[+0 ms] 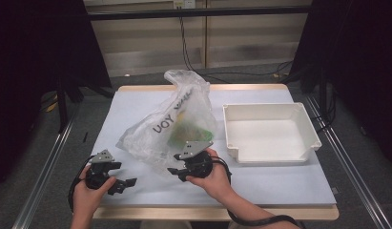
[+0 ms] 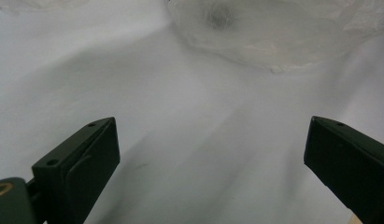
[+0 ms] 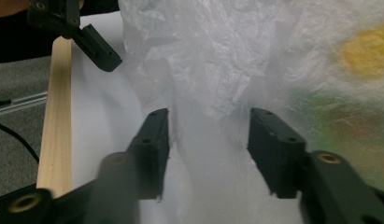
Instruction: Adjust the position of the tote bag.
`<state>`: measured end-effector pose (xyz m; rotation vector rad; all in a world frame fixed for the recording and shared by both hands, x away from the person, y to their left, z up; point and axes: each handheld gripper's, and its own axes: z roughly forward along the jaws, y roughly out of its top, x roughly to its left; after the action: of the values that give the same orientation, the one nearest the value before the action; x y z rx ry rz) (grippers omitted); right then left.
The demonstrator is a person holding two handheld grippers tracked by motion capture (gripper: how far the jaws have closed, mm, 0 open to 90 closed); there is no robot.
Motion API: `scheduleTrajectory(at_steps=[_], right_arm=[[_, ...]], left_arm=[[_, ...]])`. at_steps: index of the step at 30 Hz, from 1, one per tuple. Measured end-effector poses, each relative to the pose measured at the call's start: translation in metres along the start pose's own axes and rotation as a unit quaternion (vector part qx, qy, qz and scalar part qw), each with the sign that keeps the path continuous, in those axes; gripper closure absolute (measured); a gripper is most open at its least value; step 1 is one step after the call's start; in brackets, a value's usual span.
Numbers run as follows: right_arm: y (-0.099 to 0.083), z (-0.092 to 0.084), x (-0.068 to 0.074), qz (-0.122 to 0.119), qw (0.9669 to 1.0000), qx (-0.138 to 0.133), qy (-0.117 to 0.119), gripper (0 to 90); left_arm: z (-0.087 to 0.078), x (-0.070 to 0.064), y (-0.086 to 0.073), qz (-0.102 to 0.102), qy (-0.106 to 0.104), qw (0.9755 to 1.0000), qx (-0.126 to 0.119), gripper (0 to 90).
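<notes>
A translucent plastic bag [image 1: 172, 125], contents still inside, sits mid-table; the white tray [image 1: 270, 132] toward the right edge is empty, so unpacking seems not yet begun. Right gripper [image 3: 208, 140], jaws parted, straddles a bag fold without pinching it. Left gripper [image 2: 210, 154], jaws wide and empty, hovers near the front-left corner over bare table [image 1: 279, 183].
</notes>
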<state>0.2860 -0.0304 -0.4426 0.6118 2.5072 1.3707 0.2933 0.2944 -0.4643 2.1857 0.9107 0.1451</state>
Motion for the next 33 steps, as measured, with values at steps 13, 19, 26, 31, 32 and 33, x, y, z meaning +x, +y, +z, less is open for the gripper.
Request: scheduleTrajectory(at_steps=[13, 19, 26, 31, 32, 33], right_arm=[[-0.014, -0.021, -0.012, 0.010, 0.9992, -0.007, 0.037, 90.0], [-0.029, -0.048, -0.019, 0.016, 0.9996, -0.006, 0.024, 90.0], [-0.042, -0.068, -0.023, 0.023, 0.9997, -0.007, 0.007, 90.0], [-0.052, -0.081, -0.025, 0.034, 0.9994, -0.005, -0.005, 90.0], [-0.053, -0.083, -0.026, 0.035, 0.9993, -0.006, -0.008, 90.0], [-0.055, -0.085, -0.026, 0.036, 0.9993, -0.008, -0.010, 90.0]], left_arm=[[0.001, -0.001, 0.001, 0.003, 0.003, 1.0000, 0.003, 3.3], [0.000, -0.001, 0.002, 0.003, 0.006, 1.0000, 0.006, 3.3], [0.002, 0.000, 0.005, 0.006, 0.002, 1.0000, 0.003, 3.3], [0.005, 0.000, 0.009, 0.011, -0.002, 0.9999, 0.003, 3.3], [0.005, 0.000, 0.009, 0.011, -0.002, 0.9999, 0.003, 3.3], [0.006, 0.000, 0.010, 0.010, -0.004, 0.9999, 0.005, 3.3]])
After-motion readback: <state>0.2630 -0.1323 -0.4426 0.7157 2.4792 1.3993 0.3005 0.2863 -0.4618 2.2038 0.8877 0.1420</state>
